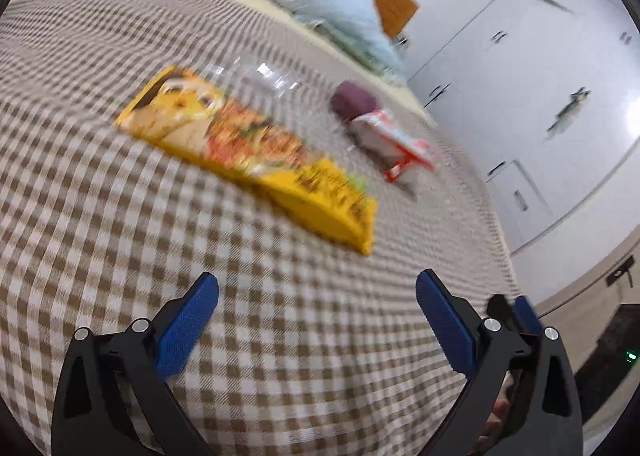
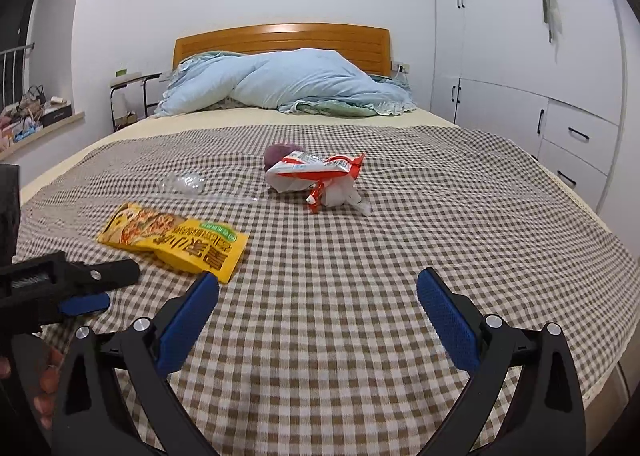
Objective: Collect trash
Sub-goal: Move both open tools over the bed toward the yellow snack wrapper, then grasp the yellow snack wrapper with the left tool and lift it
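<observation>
Yellow snack wrapper (image 1: 248, 151) lies flat on the checked bedspread (image 1: 100, 215), just ahead of the left gripper (image 1: 316, 292), fingers spread, empty. Red-white wrapper (image 2: 316, 171) farther back; right gripper (image 2: 318, 292) also spread. Risk: the flat wrapper slips, or the pinch snags the bedspread.
</observation>
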Motion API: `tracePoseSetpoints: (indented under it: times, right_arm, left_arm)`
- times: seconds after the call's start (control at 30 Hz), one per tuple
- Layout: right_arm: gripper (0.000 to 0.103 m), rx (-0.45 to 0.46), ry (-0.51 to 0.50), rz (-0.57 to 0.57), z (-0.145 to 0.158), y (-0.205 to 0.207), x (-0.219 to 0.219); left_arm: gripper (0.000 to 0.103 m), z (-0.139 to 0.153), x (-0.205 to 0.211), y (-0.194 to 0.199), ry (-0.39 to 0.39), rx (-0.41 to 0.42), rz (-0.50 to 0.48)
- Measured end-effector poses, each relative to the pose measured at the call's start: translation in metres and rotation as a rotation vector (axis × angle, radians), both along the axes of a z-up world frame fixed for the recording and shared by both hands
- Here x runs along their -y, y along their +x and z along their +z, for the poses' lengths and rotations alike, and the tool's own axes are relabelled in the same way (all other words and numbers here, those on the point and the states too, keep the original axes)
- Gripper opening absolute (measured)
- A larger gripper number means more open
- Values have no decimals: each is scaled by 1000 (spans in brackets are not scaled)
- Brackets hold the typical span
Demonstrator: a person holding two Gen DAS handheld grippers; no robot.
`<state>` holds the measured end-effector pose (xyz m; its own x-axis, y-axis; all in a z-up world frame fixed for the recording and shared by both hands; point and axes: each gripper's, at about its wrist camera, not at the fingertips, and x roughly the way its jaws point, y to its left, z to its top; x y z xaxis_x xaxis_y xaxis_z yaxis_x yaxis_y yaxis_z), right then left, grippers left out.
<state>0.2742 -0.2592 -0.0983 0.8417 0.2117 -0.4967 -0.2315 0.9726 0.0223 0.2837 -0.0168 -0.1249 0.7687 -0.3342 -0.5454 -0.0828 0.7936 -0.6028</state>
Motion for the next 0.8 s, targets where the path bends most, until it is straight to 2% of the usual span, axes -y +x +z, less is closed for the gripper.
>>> tracePoseSetpoints:
  times: [0.33,0.5,0.57,0.8]
  right_arm:
    - [95,-3,75,-32,6,11,5]
    - [95,-8,94,-52,6,18,8]
    - [95,-13,101,-60,5,21,11]
    - [95,-25,124,-64,3,28,11]
  left_arm:
    - [95,24,-4,20,-74,70,17]
    - [95,14,-10,34,-176,30,32]
    - [90,11,-11,40,-198,25,37]
    - [89,-13,-17,63,-271,-47,96]
